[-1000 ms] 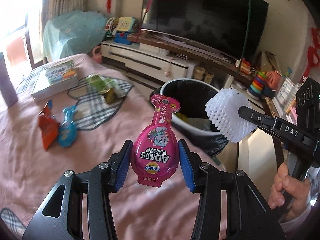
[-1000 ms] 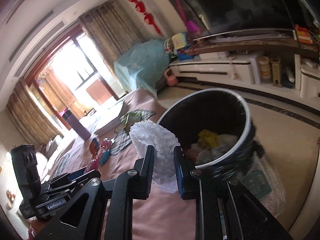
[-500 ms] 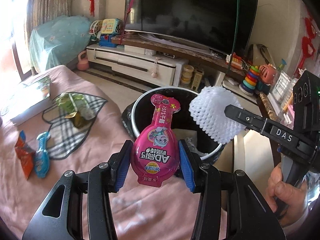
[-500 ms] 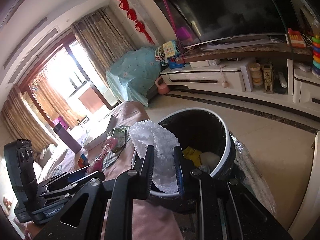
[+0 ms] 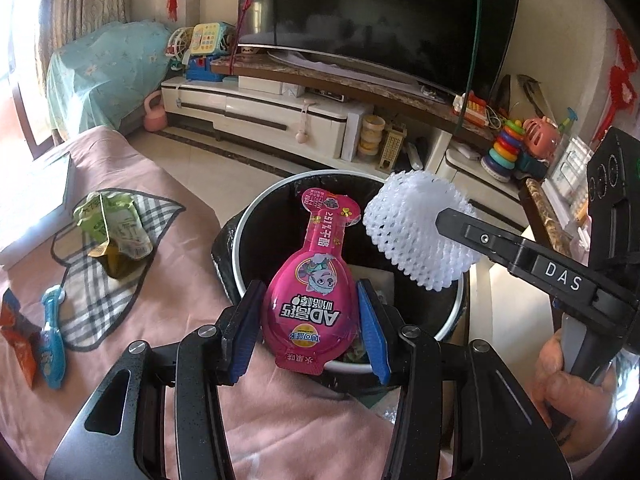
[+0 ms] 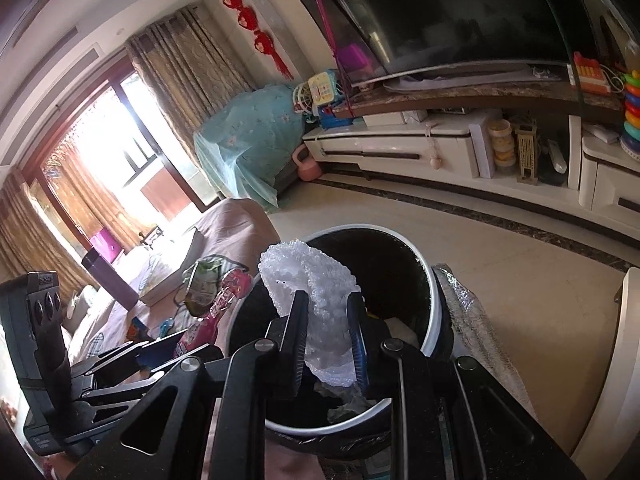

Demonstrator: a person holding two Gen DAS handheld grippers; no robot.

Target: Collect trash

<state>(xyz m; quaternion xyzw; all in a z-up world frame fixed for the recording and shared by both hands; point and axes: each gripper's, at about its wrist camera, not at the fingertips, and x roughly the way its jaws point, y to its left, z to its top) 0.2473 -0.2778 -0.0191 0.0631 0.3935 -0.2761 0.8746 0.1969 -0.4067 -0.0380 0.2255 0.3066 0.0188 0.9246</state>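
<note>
My left gripper (image 5: 308,328) is shut on a pink snack pouch (image 5: 310,292), held upright over the near rim of a black-lined trash bin (image 5: 244,248). My right gripper (image 6: 326,340) is shut on a white foam fruit net (image 6: 316,284), also above the bin (image 6: 430,320). In the left wrist view the foam net (image 5: 416,228) hangs over the bin's right side, pinched by the right gripper's black fingers (image 5: 480,240). The bin holds some trash at its bottom. In the right wrist view the left gripper and its pink pouch (image 6: 216,312) show at lower left.
On the pink bedspread (image 5: 168,208) lie a green wrapper (image 5: 112,232) on a checked cloth (image 5: 100,292), a blue pouch (image 5: 52,340) and an orange wrapper (image 5: 16,336). A TV cabinet (image 5: 280,116) and toys (image 5: 508,144) stand beyond the bin. A hand (image 5: 568,364) grips the right handle.
Both grippers have travelled toward the bin with their loads. The bin now sits directly under the pouch and the foam net, and the bed items have slid to the left of view.
</note>
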